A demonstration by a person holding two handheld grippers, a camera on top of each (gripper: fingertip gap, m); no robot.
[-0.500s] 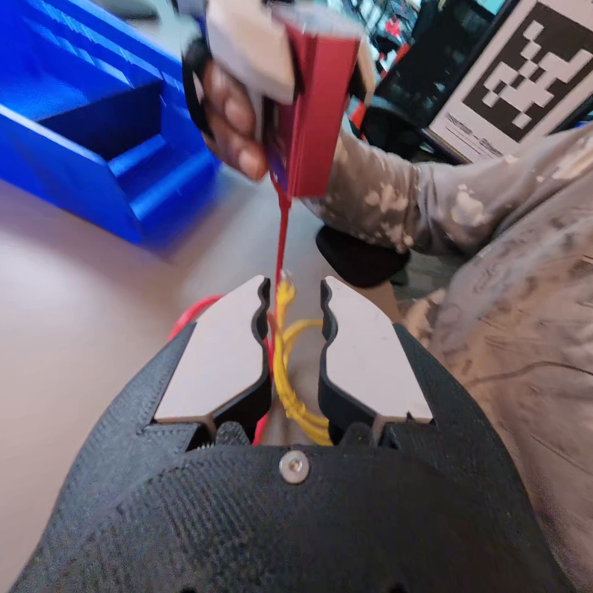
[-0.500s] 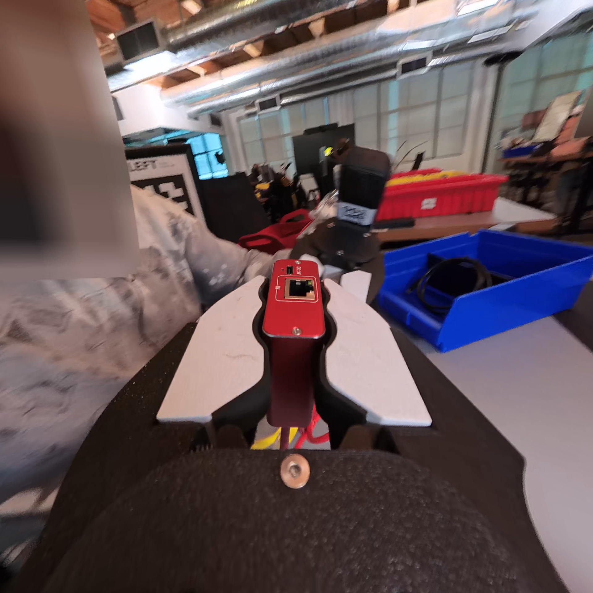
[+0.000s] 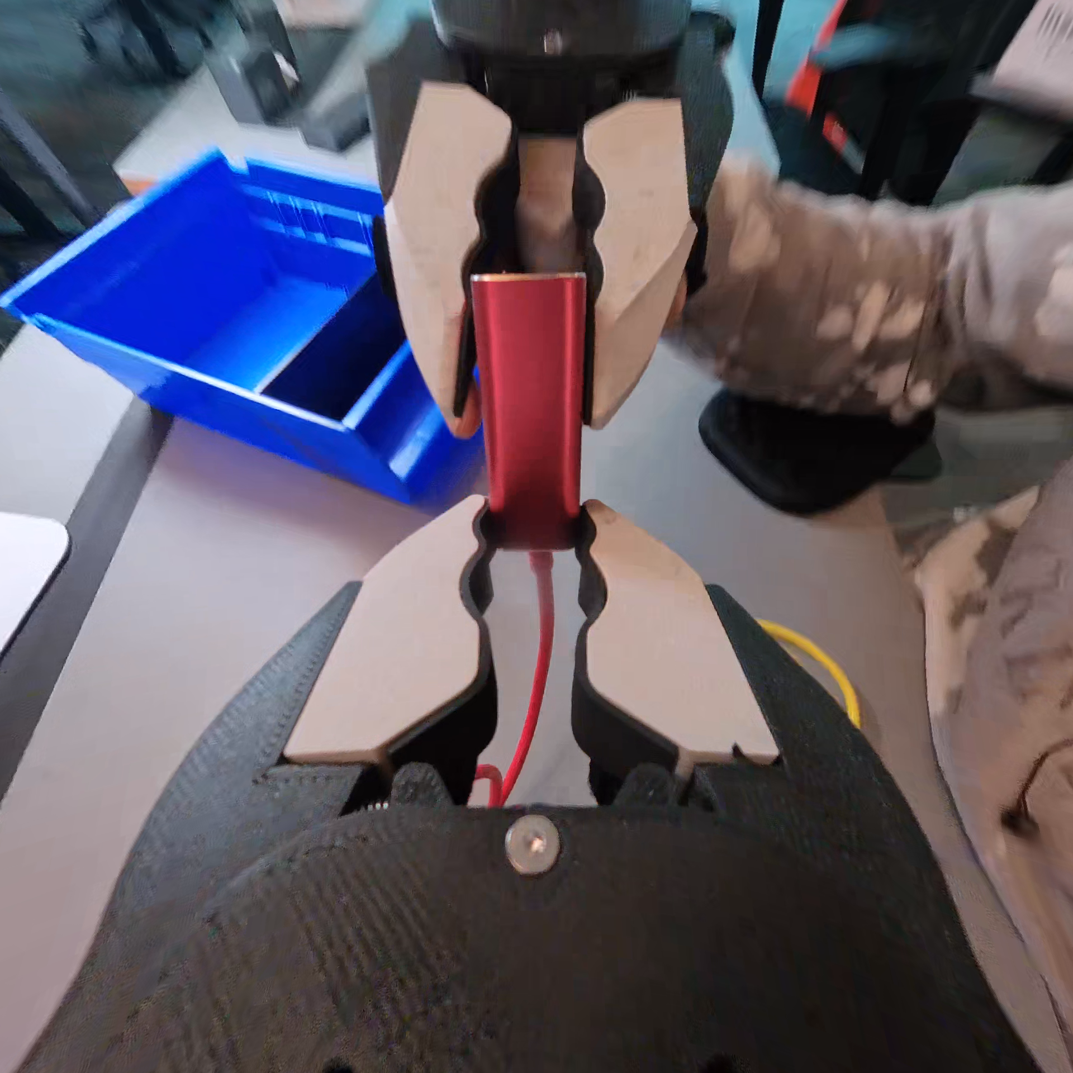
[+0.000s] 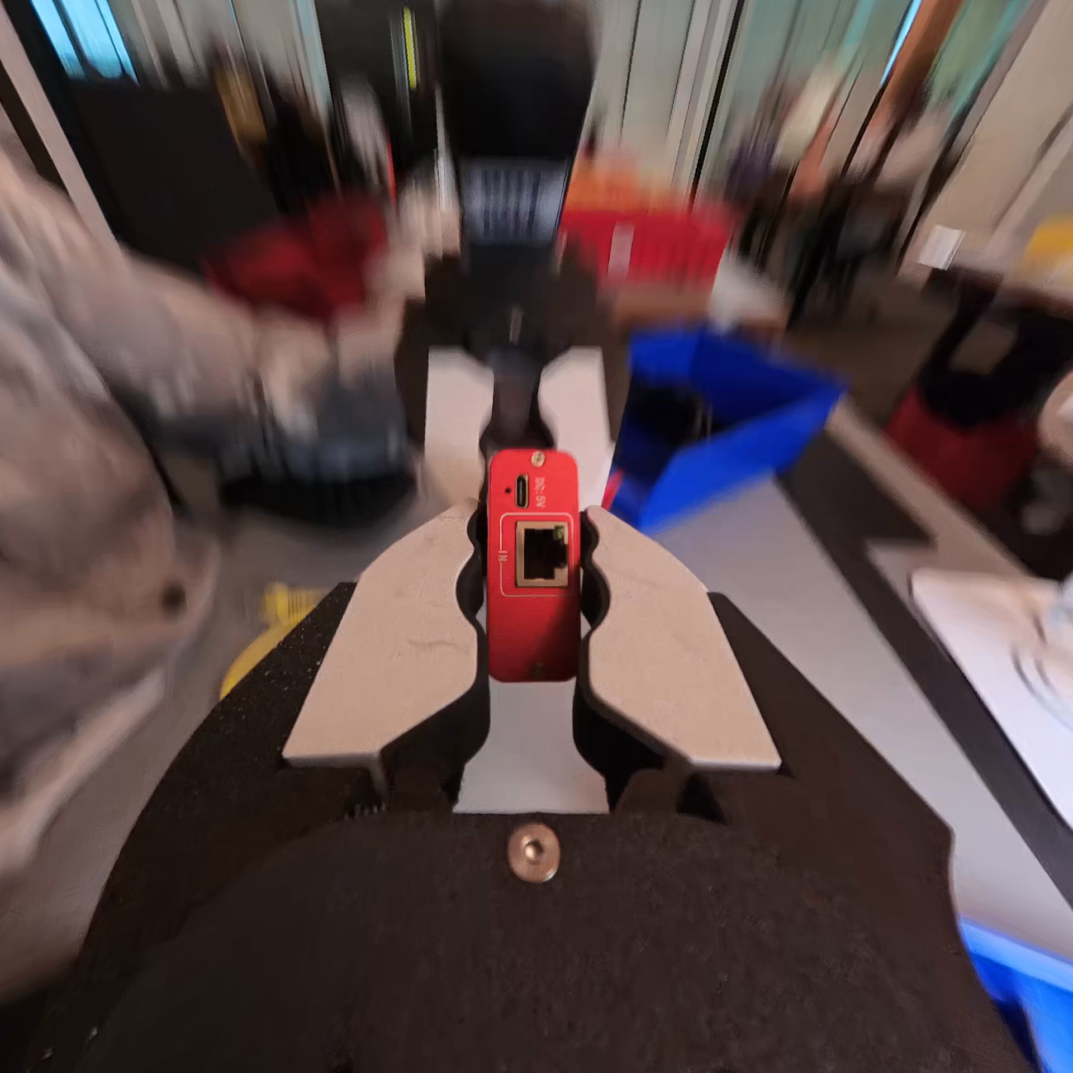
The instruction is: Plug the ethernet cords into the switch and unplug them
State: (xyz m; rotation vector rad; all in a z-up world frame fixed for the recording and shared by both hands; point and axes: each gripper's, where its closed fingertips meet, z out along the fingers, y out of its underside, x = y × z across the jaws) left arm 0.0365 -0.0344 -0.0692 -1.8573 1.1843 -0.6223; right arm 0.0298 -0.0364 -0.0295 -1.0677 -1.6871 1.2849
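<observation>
A small red switch (image 3: 531, 406) is held above the table between both grippers. My right gripper (image 3: 528, 421) comes in from the far side and is shut on its far half. My left gripper (image 3: 534, 522) has both fingertips pressed against the sides of its near end. A red cord (image 3: 537, 668) runs from that end down between my left fingers. A yellow cord (image 3: 836, 679) lies on the table to the right. In the right wrist view my right gripper (image 4: 531, 517) clamps the switch (image 4: 533, 569), whose empty ethernet port faces the camera.
A blue bin (image 3: 203, 325) stands on the grey table (image 3: 203, 551) at the far left; it also shows blurred in the right wrist view (image 4: 726, 418). A person's patterned sleeve (image 3: 842, 302) reaches in from the right over a black base (image 3: 813, 458). A white object (image 3: 23, 569) lies at the left edge.
The right gripper has tipped the switch down toward my left gripper. My left gripper has left the yellow cord and its fingertips now flank the switch's near end.
</observation>
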